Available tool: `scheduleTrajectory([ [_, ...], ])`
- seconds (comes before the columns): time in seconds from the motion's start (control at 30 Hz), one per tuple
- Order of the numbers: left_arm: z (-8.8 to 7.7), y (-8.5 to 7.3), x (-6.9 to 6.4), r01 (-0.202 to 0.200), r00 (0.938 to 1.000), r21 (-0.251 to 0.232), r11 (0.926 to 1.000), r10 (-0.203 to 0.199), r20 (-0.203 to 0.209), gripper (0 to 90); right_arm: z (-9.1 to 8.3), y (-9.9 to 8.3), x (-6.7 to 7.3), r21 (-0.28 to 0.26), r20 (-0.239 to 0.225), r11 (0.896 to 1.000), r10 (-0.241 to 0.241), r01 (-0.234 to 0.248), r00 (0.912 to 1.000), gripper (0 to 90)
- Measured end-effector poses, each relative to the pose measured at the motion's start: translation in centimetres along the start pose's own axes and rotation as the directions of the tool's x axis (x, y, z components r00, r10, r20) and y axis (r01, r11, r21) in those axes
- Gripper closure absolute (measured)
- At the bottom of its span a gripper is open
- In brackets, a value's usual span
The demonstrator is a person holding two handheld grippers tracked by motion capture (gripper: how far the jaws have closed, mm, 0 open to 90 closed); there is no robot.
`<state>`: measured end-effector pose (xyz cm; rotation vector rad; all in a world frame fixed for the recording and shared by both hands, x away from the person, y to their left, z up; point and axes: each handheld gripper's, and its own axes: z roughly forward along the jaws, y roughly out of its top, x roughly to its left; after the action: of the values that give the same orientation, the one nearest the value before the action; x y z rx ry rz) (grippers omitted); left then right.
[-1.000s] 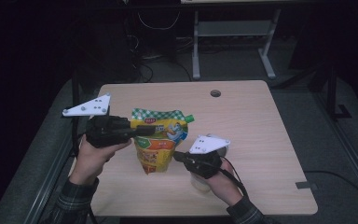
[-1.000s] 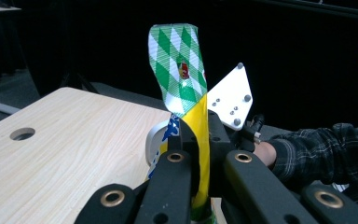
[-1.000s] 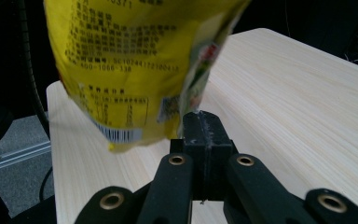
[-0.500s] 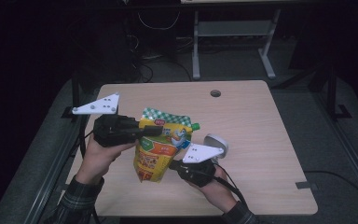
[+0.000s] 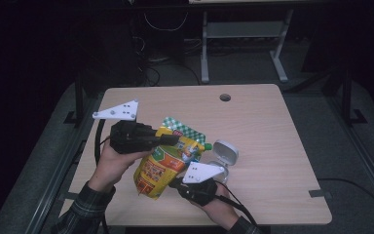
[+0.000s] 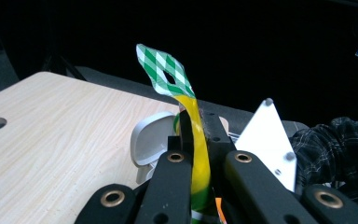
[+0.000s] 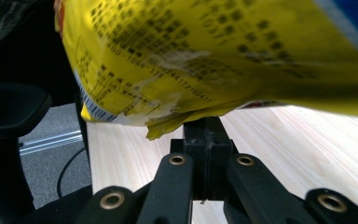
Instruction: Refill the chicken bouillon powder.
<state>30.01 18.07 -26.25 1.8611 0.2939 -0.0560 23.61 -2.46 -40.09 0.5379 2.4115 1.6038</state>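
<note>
1. In the high view we hold a yellow refill pouch (image 5: 161, 163) above the wooden table (image 5: 272, 136), just left of the frame's centre, tilted with its green-checked top toward the upper right.
2. Our left gripper (image 5: 168, 140) comes in from the left of that frame and pinches the pouch near its upper edge.
3. In the left gripper view, the two black jaws are pressed onto the yellow film (image 6: 196, 140), and the checked top rises above them at the middle of the frame.
4. Our right gripper (image 5: 175, 183) sits at the lower centre of the high view, at the pouch's lower right edge.
5. In the right gripper view its jaws are pressed together at the pouch's torn bottom corner (image 7: 163, 128); we cannot tell whether they nip the film.
6. A white open-lidded container (image 5: 224, 155) stands on the table just right of the pouch.
</note>
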Motion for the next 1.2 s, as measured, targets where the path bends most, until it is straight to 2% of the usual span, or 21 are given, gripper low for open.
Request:
scheduleTrajectory([
  [0.27, 1.2, -0.3, 0.0, 0.008, 0.9998, 0.019, 0.9998, -0.009, 0.018, 90.0, 0.6, -0.4, 0.6, -0.01, -0.021, 1.0, -0.016, 0.016, 0.9997, 89.9],
  [0.37, 1.8, -0.4, 0.0, 0.011, 0.9997, 0.04, 0.9992, -0.012, 0.021, 90.0, 0.9, -0.6, 1.0, -0.014, -0.033, 1.0, -0.026, 0.025, 0.9991, 89.9],
  [0.63, 2.9, -0.6, 0.2, 0.022, 0.9997, 0.082, 0.9964, -0.023, 0.002, 90.0, 1.4, -0.9, 1.4, -0.018, -0.044, 0.999, -0.036, 0.035, 0.9984, 89.9],
  [0.97, 4.5, -0.9, 0.5, 0.049, 0.9988, 0.155, 0.9867, -0.048, -0.01, 90.0, 2.1, -1.5, 2.0, -0.019, -0.051, 0.999, -0.037, 0.036, 0.998, 89.9],
  [1.2, 5.5, -0.8, 0.8, 0.065, 0.9978, 0.189, 0.9797, -0.063, -0.02, 90.0, 2.5, -1.7, 2.4, -0.027, -0.048, 0.999, -0.048, 0.047, 0.9977, 90.0],
])
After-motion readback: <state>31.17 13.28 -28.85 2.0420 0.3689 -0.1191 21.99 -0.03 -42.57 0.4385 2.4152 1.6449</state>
